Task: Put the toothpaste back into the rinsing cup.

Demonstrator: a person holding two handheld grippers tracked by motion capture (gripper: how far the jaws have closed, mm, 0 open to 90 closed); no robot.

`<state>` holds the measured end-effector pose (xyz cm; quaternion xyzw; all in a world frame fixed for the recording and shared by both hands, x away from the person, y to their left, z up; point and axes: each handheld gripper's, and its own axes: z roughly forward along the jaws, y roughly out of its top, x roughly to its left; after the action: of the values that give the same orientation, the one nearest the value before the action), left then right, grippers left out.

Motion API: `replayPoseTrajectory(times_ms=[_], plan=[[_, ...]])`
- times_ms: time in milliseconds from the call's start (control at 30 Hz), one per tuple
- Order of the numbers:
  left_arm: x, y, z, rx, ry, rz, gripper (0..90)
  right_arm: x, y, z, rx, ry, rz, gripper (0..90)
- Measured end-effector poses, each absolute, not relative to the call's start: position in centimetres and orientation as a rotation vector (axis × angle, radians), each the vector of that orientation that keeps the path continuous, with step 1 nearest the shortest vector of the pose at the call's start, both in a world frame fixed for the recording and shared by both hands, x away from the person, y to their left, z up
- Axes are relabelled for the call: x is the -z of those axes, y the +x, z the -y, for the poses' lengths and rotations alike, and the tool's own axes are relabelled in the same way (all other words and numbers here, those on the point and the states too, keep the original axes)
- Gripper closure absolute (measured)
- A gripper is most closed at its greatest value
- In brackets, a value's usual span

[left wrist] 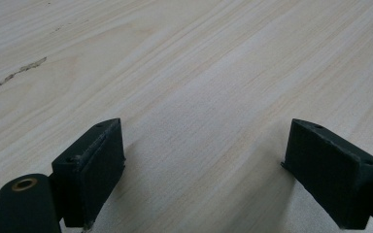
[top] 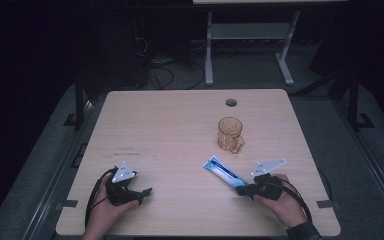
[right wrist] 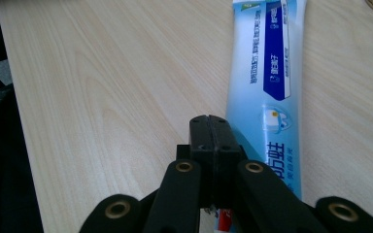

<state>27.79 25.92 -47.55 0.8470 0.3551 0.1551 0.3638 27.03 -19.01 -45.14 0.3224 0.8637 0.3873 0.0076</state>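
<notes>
Right tool (right wrist: 212, 127) lying shut, gripping nothing, toothpaste tube (right wrist: 267, 82) touching beside its jaws, left tool (left wrist: 204, 160) resting wide open, empty, on tabletop (left wrist: 184, 73), amber mug (top: 229, 134) standing beyond the tube.

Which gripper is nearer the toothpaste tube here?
Right. The right gripper, jaws shut, sits at the toothpaste tube's near end, whether gripping it is unclear. The left gripper, jaws open, rests far across the table from it.
</notes>
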Motion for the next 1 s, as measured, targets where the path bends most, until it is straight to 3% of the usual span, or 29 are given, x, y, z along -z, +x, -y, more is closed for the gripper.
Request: replayPoseTrajectory(times_ms=[100,367,733,1000], plan=[[47.5,27.8,-25.9,-0.399,2.180,-0.914,13.1,44.6,27.0,18.9,-1.241,0.994,-2.689,89.9],[47.6,27.8,-25.9,-0.399,2.180,-0.914,13.1,43.5,28.2,18.5,-1.255,1.003,-2.643,77.3],[47.5,27.8,-25.9,-0.398,2.182,-0.914,13.1,43.6,31.2,16.3,-1.147,1.079,-2.616,51.1],[47.5,27.8,-25.9,-0.398,2.183,-0.914,13.1,44.5,32.8,14.7,-1.040,1.075,-2.639,46.3]])
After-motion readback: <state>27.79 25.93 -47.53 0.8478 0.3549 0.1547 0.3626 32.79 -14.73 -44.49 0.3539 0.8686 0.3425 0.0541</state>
